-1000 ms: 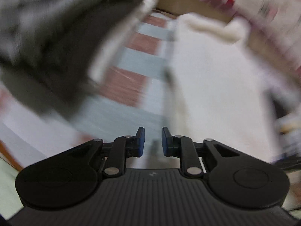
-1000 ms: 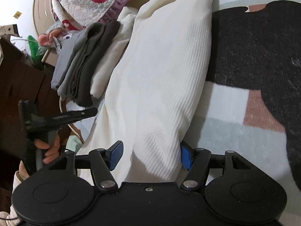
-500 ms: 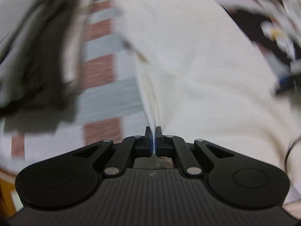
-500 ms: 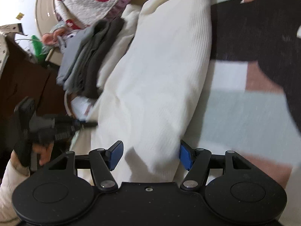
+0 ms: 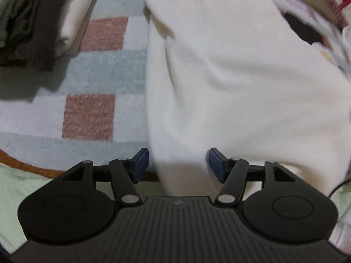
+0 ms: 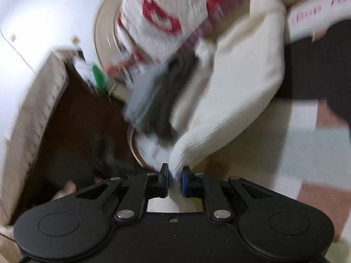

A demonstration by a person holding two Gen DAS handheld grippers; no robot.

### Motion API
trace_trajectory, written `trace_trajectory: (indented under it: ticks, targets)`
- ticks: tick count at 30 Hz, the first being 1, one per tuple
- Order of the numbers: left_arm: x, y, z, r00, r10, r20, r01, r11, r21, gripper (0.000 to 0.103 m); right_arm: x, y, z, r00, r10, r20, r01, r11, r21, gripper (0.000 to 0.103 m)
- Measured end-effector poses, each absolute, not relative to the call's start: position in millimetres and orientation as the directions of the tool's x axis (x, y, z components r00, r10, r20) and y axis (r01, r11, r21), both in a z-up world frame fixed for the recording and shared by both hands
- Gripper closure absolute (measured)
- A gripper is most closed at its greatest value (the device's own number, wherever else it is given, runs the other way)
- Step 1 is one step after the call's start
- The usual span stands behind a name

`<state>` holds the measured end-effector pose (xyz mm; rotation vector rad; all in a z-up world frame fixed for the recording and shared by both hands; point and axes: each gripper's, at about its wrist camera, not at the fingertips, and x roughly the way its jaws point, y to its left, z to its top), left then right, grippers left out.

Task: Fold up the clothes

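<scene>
Checked blanket (image 5: pixel 92 76) covered the surface. Cream knit garment (image 5: pixel 230 76) lay across it, right of the folded stack (image 5: pixel 33 22) of grey and dark clothes. Right gripper (image 6: pixel 174 178) was closing, pinching the garment's near end. Left gripper (image 5: pixel 178 164) was opening, jaws spread astride the cloth, pads clear.

Opening left tool (image 5: pixel 178 161) over cream garment (image 5: pixel 230 76), patterned rug (image 5: pixel 87 87)
</scene>
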<state>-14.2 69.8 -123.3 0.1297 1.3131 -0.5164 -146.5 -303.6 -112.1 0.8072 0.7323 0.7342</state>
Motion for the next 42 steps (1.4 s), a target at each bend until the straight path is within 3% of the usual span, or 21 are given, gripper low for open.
trace_trajectory:
  ticks: [4, 6, 10, 17, 22, 27, 29, 31, 32, 33, 34, 35, 36, 38, 42]
  targets:
    - [-21, 75, -118, 0.195, -0.309, -0.931, 0.415, 0.886, -0.207, 0.042, -145, -295, -101, 0.531, 0.561, -0.636, -0.234, 0.817, 0.527, 0.085]
    - [-28, 72, -113, 0.227, -0.282, -0.932, 0.421, 0.891, -0.167, 0.042, -148, -290, -105, 0.533, 0.49, -0.69, -0.2, 0.865, 0.46, 0.079]
    - [-41, 63, -102, 0.25, -0.286, -0.925, 0.453, 0.879, -0.149, 0.042, -160, -291, -99, 0.543, 0.469, -0.696, -0.183, 0.876, 0.447, 0.063]
    - [-61, 46, -84, 0.193, -0.432, -0.881, 0.421, 0.848, -0.324, 0.044, -217, -287, -80, 0.479, 0.589, -0.651, -0.342, 0.808, 0.479, 0.062]
    - [-95, 13, -77, 0.207, -0.409, -0.889, 0.495, 0.827, -0.265, 0.042, -250, -258, -88, 0.417, 0.59, -0.691, -0.507, 0.782, 0.362, 0.059]
    - [-106, -8, -98, 0.232, -0.224, -0.947, 0.49, 0.867, -0.085, 0.041, -255, -239, -101, 0.387, 0.564, -0.729, -0.622, 0.743, 0.245, 0.05]
    - [-104, -4, -101, 0.24, -0.206, -0.949, 0.46, 0.885, -0.076, 0.041, -255, -237, -102, 0.387, 0.575, -0.721, -0.663, 0.717, 0.216, 0.045]
    - [-102, 1, -102, 0.248, -0.201, -0.948, 0.425, 0.902, -0.08, 0.05, -256, -233, -103, 0.385, 0.578, -0.72, -0.701, 0.691, 0.18, 0.04]
    - [-102, 5, -103, 0.258, -0.197, -0.946, 0.404, 0.911, -0.079, 0.07, -259, -230, -105, 0.397, 0.564, -0.724, -0.72, 0.68, 0.135, 0.041]
    - [-103, 8, -101, 0.289, -0.205, -0.935, 0.388, 0.918, -0.081, 0.091, -262, -227, -106, 0.418, 0.546, -0.726, -0.733, 0.674, 0.085, 0.046]
    - [-105, 12, -98, 0.327, -0.219, -0.919, 0.375, 0.923, -0.086, 0.1, -266, -226, -106, 0.446, 0.535, -0.718, -0.743, 0.668, 0.036, 0.059]
    - [-108, 16, -92, 0.375, -0.233, -0.897, 0.368, 0.926, -0.087, 0.101, -270, -226, -107, 0.474, 0.523, -0.708, -0.75, 0.661, -0.013, 0.096]
    - [-113, 19, -84, 0.427, -0.247, -0.87, 0.362, 0.928, -0.086, 0.101, -273, -228, -106, 0.494, 0.525, -0.693, -0.75, 0.66, -0.035, 0.096]
    - [-124, 25, -68, 0.507, -0.277, -0.816, 0.363, 0.927, -0.089, 0.101, -273, -246, -91, 0.522, 0.583, -0.623, -0.711, 0.701, 0.059, 0.097]
    - [-138, 39, -46, 0.586, -0.322, -0.743, 0.308, 0.937, -0.162, 0.101, -269, -298, -67, 0.584, 0.665, -0.465, -0.572, 0.744, 0.345, 0.097]
